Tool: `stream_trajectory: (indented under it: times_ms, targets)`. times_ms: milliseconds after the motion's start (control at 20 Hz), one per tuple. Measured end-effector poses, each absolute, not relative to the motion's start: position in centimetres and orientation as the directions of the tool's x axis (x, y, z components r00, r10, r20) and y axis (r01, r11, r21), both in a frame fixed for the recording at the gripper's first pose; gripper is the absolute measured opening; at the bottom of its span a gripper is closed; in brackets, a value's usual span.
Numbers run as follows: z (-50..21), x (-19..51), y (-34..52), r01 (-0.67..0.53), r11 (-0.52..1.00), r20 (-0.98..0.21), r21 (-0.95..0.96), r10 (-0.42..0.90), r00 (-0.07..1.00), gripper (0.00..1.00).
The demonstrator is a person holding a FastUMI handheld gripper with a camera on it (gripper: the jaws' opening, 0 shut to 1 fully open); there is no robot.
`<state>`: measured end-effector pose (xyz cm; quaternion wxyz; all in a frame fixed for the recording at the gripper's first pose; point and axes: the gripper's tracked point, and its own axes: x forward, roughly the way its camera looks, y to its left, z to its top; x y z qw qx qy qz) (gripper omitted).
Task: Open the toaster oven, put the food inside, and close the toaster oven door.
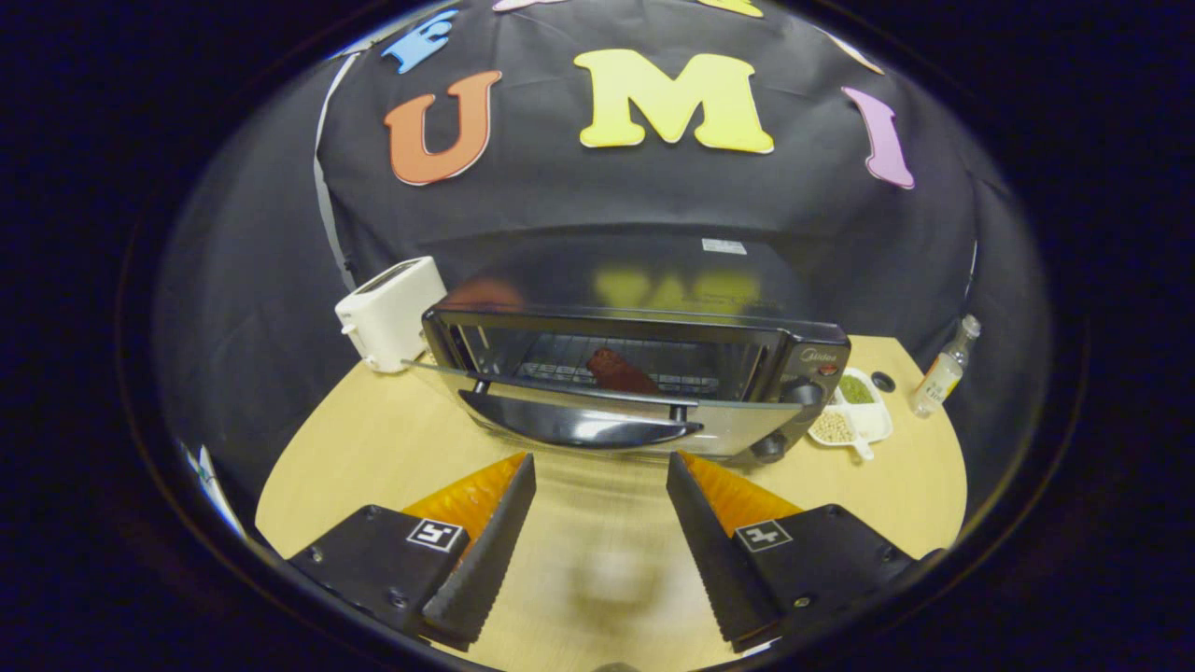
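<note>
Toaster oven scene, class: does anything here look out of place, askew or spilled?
Nothing looks spilled or damaged. The toaster oven has its glass door hanging open, with the food on the rack inside. The tongs are open and empty just ahead of the door handle.

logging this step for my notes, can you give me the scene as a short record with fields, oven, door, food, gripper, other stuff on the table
oven: toaster oven on the wooden table, beyond the fingers
door: glass door open, hanging about level, its handle just ahead of the fingers
food: reddish-brown piece on the rack inside
gripper: gripper open, holding nothing
fingers: both apart, over bare table
other items: white toaster and divided dish on opposite sides of the oven; small bottle past the dish
task left: judging by this, closing the door
</note>
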<state>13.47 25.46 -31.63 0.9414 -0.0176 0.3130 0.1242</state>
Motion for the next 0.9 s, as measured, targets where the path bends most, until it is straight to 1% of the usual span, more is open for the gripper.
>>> stream_trajectory:
  times_ms: [250, 500, 700, 900]
  targets:
    - [-31.4, 12.7, 23.8, -0.215, 0.974, -0.605, 0.065, 0.21, 0.768, 0.91]
    - [-30.0, 11.2, 20.5, -0.178, 0.983, -0.592, 0.054, 0.175, 0.787, 0.91]
    - [-28.3, 9.4, 15.9, -0.133, 0.991, -0.573, 0.015, 0.117, 0.811, 0.91]
    - [-25.3, 7.3, 10.1, -0.08, 0.996, -0.528, -0.032, 0.051, 0.848, 0.91]
